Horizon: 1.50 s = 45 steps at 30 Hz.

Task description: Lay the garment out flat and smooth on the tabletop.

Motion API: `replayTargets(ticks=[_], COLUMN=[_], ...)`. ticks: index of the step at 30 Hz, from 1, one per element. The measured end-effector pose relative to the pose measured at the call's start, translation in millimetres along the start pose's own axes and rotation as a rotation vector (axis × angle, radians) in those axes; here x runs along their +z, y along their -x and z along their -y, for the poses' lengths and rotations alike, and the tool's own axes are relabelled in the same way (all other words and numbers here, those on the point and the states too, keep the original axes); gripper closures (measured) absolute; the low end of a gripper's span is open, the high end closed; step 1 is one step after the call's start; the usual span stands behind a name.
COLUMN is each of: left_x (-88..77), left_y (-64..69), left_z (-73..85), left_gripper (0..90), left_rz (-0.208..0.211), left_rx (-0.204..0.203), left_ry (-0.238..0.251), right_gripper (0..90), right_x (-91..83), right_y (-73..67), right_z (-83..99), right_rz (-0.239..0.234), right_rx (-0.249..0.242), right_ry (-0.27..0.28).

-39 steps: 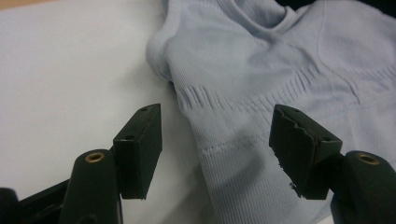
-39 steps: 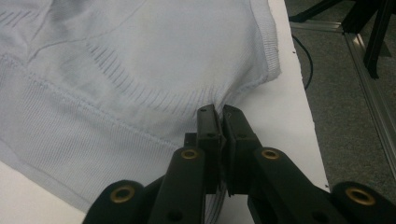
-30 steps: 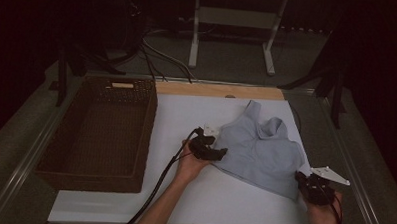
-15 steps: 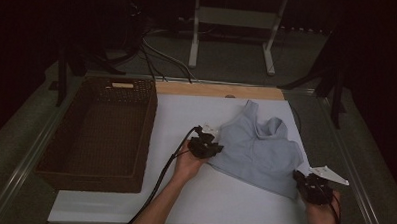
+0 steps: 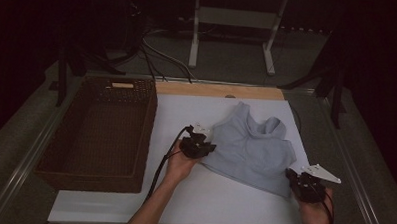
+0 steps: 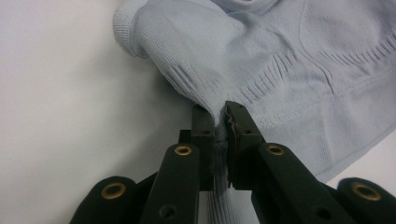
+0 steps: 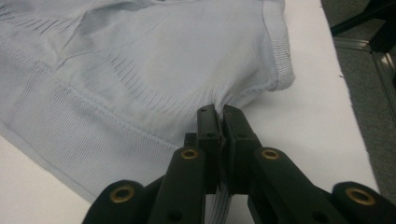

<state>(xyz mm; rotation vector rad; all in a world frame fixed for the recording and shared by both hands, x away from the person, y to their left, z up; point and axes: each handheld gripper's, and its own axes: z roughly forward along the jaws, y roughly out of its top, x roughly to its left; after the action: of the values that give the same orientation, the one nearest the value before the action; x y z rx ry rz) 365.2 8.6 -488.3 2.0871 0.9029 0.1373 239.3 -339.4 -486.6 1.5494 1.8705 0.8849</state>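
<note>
Pale blue top [image 5: 252, 151] lying spread on white table sheet [image 5: 133, 200], right of wicker basket [image 5: 98, 133], pinched at both lower corners. Left gripper [image 5: 201, 146] reaching in over an extended forearm, jaws having just closed, now clamping a fold of hem. Right gripper [image 5: 304, 183] clamping the opposite corner, hand resting low near the table's front edge.

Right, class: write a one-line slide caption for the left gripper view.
Left gripper pinches the hem of a pale blue top lying on a white table.
</note>
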Motion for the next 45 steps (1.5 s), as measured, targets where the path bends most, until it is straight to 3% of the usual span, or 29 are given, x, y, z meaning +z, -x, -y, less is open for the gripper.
replayTargets(ticks=[14, 30, 38, 45], left_x=[-14.3, -32.6, -41.1, -47.6], left_y=[-8.0, -22.9, -23.3, -24.5], left_z=[2.8, 11.9, 15.9, 21.5], left_gripper=[85.2, 85.3, 85.3, 85.3], left_rz=[-0.025, -0.061, -0.072, -0.084], left_rx=[-0.007, -0.046, -0.047, -0.049], left_ry=[0.008, 0.020, 0.019, 0.013], right_gripper=[87.1, 87.1, 87.1, 87.0], right_x=[9.2, 24.0, 29.6, 33.0], right_y=[-14.3, -34.7, -39.0, -42.5], right_z=[-11.4, -25.3, -29.2, -32.9], right_rz=[-0.020, -0.063, -0.074, -0.112], right_rx=[-0.039, -0.088, -0.097, -0.094], right_ry=[0.000, 0.002, -0.003, 0.007])
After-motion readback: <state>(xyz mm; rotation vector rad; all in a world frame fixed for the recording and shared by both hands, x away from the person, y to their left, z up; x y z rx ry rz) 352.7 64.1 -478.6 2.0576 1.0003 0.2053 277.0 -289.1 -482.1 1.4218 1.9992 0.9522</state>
